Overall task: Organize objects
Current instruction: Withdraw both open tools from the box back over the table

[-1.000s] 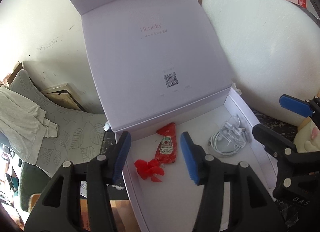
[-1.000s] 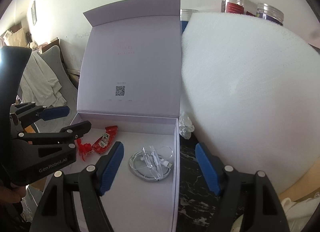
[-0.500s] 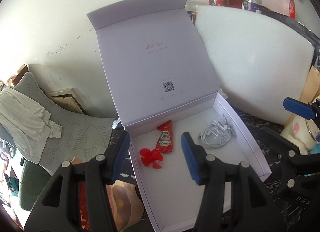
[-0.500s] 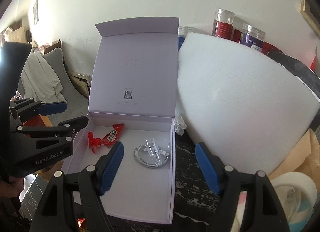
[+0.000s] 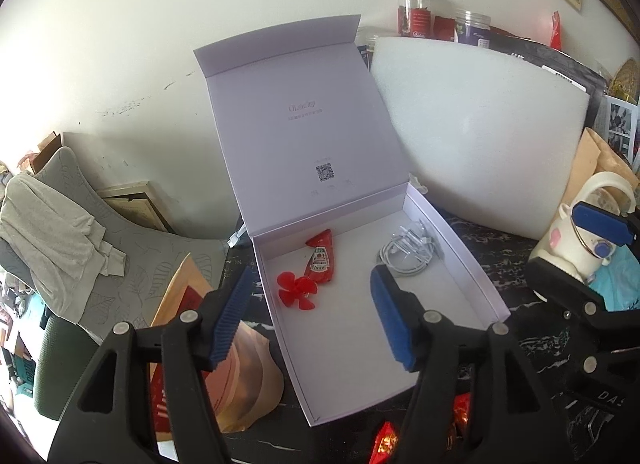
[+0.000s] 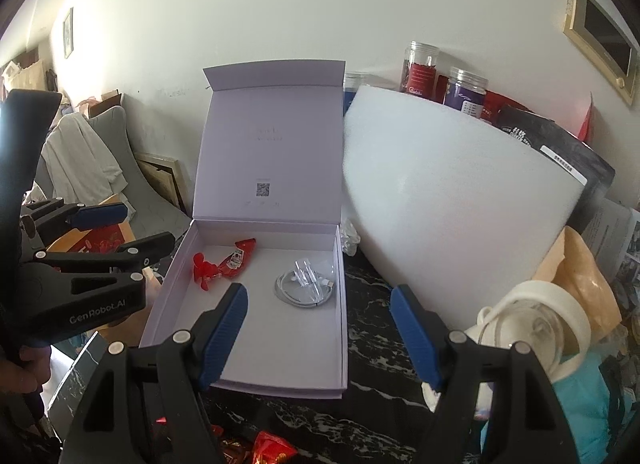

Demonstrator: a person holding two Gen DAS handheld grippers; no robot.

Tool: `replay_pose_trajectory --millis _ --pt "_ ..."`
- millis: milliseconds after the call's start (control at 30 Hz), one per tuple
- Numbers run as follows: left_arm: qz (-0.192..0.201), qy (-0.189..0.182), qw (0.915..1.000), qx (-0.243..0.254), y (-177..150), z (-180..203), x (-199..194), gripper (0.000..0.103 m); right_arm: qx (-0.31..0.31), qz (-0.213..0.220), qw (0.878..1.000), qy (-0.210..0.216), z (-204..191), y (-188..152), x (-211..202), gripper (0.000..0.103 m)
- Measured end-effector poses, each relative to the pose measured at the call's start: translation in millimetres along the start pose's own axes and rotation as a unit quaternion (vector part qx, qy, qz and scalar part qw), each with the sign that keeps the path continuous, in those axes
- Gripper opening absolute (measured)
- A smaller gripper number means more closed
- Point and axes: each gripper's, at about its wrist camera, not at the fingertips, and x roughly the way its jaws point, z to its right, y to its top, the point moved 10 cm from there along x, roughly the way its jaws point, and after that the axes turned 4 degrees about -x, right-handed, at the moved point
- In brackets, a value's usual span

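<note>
Already in the box (image 5: 476,284): sachet (image 5: 321,258), red fan (image 5: 297,290), cable (image 5: 408,254). Left to pack, probably: red packets (image 6: 272,449) on the table in front. Both tongs (image 5: 310,318) (image 6: 318,334) spread apart, empty.

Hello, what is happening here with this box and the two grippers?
A person is tidying small things into an open white box on a dark marbled table. Inside lie a red ketchup sachet, a red plastic propeller and a coiled white cable. The left gripper and the right gripper are both open and hold nothing, in front of the box.
</note>
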Motion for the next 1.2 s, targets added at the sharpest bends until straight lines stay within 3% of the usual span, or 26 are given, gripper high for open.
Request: replay_pose_trajectory --millis 333,1200 --pt "0.013 -0.011 0.9997 0.017 -17.3 11.9 -28.6 0.071 0.000 0.007 1.000 -0.022 -7.5 -20.8 -37.6 0.075" --pt "0.000 -0.033 0.9989 0.034 -90.8 26.1 -54.3 0.073 0.021 -0.018 0.999 -0.047 -22.5 -104.9 -78.4 0.077"
